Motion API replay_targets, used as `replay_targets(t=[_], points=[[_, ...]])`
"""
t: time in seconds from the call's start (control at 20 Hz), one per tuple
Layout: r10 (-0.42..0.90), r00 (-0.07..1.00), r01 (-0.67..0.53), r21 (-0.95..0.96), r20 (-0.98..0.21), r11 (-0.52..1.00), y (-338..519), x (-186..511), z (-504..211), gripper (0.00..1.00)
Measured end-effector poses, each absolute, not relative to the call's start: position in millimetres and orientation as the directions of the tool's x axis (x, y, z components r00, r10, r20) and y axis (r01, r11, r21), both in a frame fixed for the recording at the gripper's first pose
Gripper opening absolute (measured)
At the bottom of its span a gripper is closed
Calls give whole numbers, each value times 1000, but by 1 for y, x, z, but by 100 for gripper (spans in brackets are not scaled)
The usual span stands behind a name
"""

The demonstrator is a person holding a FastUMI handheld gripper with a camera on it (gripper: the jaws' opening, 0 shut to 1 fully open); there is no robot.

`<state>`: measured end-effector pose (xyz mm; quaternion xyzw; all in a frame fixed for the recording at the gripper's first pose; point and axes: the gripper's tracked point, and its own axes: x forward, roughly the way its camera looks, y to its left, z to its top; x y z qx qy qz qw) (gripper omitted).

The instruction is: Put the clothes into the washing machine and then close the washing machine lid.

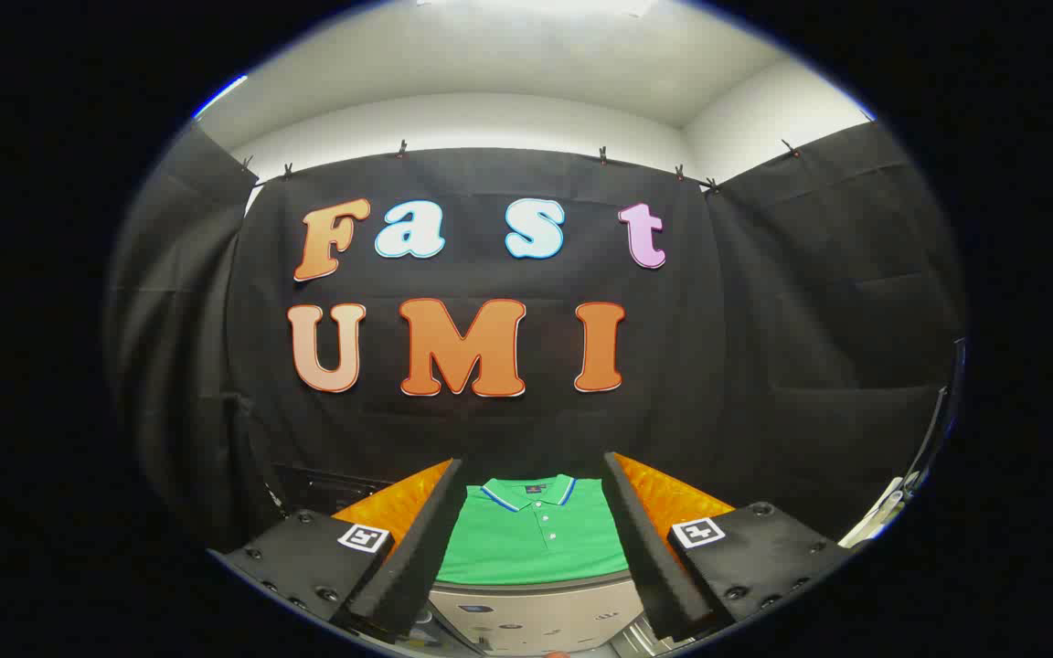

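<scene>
Black cloth walls close the booth under a white ceiling, with an orange counter (673, 498) at the foot of the back wall. On it a folded green polo shirt (534, 539) lies flat, collar toward the wall, seen between the spread fingers of the hand-held gripper (534, 548), which holds nothing; below them a pale washing machine top (536, 612) shows.
</scene>
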<state>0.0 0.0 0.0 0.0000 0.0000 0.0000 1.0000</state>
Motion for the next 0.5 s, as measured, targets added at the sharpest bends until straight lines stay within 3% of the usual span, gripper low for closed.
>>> replay_targets(t=[0.5], points=[[23, 1000, -22, -21, 7, 1000, -2, 13, 0, 97]])
